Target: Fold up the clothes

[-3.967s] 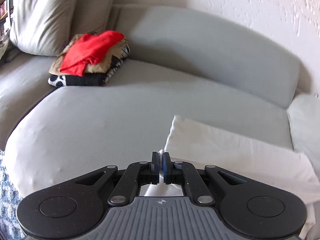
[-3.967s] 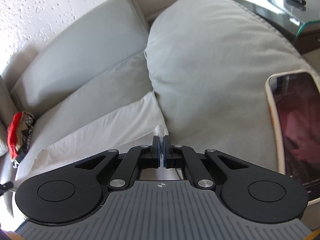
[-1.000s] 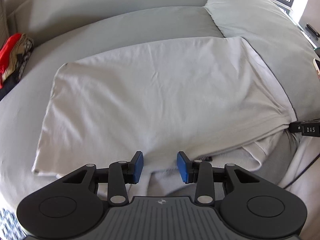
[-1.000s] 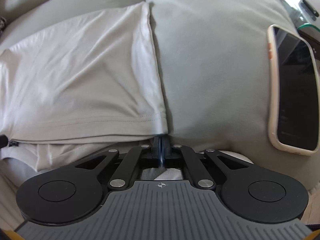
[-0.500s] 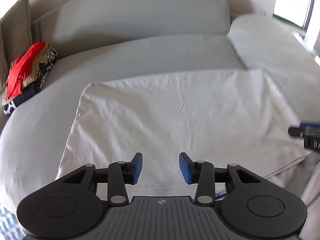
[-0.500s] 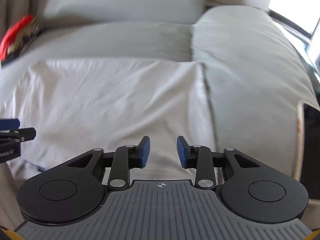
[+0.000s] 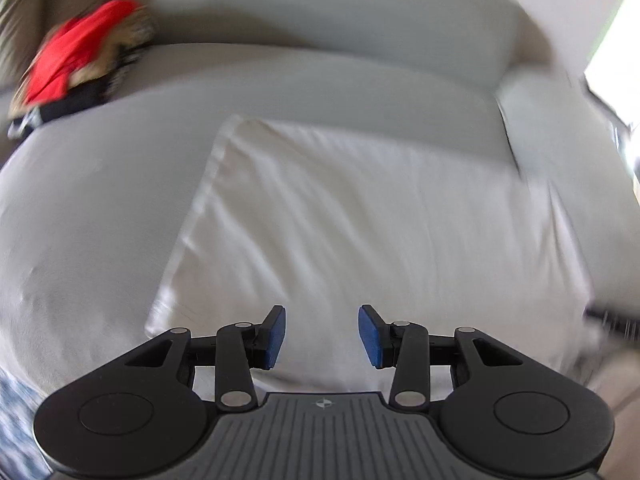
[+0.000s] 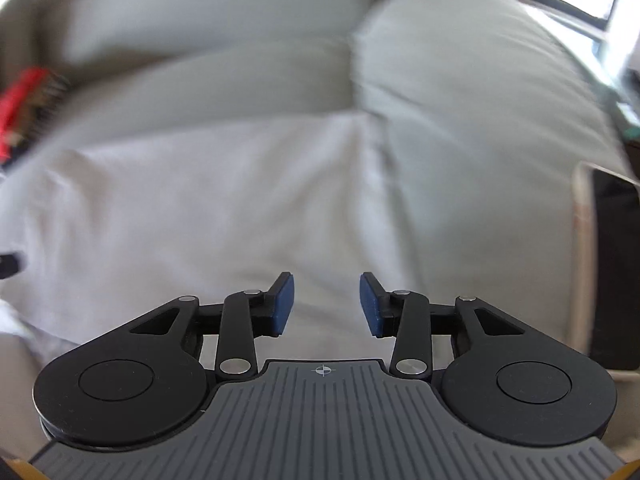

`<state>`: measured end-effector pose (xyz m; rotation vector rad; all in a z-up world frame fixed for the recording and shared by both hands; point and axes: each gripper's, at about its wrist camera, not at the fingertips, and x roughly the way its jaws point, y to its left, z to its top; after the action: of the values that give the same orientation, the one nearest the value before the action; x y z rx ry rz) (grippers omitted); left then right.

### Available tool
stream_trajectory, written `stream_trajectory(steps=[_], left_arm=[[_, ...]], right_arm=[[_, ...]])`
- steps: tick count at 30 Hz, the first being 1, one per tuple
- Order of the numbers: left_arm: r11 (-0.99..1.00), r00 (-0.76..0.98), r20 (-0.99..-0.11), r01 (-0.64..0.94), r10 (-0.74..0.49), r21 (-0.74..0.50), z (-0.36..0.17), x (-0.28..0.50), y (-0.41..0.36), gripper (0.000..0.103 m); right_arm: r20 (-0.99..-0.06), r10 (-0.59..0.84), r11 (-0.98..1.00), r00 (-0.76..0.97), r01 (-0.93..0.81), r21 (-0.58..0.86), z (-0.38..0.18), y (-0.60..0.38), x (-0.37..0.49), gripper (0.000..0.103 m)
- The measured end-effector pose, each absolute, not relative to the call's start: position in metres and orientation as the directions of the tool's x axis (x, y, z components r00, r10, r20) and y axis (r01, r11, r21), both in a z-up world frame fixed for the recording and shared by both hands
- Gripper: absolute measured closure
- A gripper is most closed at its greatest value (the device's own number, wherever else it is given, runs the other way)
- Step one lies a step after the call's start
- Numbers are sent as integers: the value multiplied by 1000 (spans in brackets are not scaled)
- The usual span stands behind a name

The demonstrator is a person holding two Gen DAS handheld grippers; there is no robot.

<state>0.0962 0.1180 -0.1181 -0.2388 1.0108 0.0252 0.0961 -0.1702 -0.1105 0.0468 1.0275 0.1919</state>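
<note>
A white garment (image 7: 360, 220) lies folded flat on the grey sofa seat (image 7: 100, 200). It also shows in the right wrist view (image 8: 200, 208). My left gripper (image 7: 322, 336) is open and empty, above the garment's near edge toward its left side. My right gripper (image 8: 326, 304) is open and empty, above the garment's near right part. Both views are blurred by motion.
A pile of folded clothes with a red one on top (image 7: 76, 60) sits at the sofa's far left; it also shows in the right wrist view (image 8: 20, 108). A phone (image 8: 608, 268) lies on the right cushion (image 8: 480, 100). Back cushions (image 7: 340, 20) stand behind.
Both grippers let go of the garment within the last second and stand open. Since half a second ago both views have shifted and blurred; the garment lies still.
</note>
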Motion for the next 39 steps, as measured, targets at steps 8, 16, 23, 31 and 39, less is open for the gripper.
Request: stream_trajectory(steps=[8, 16, 23, 31, 39], left_arm=[[902, 631, -776, -334, -2, -274, -100, 172, 193, 64], [824, 540, -834, -416, -116, -384, -149, 266, 231, 69], [795, 486, -850, -426, -201, -432, -173, 302, 235, 69], [765, 536, -836, -488, -118, -421, -177, 291, 236, 99], [736, 588, -805, -576, 71, -356, -153, 239, 264, 99]], right_arm=[[-779, 384, 922, 496, -248, 297, -113, -128, 120, 61], [-808, 402, 916, 431, -197, 350, -140, -113, 137, 61], [-804, 410, 912, 431, -198, 359, -144, -115, 137, 61], [-810, 388, 920, 441, -234, 314, -144, -108, 134, 61], [-802, 387, 922, 456, -221, 319, -143, -110, 131, 61]])
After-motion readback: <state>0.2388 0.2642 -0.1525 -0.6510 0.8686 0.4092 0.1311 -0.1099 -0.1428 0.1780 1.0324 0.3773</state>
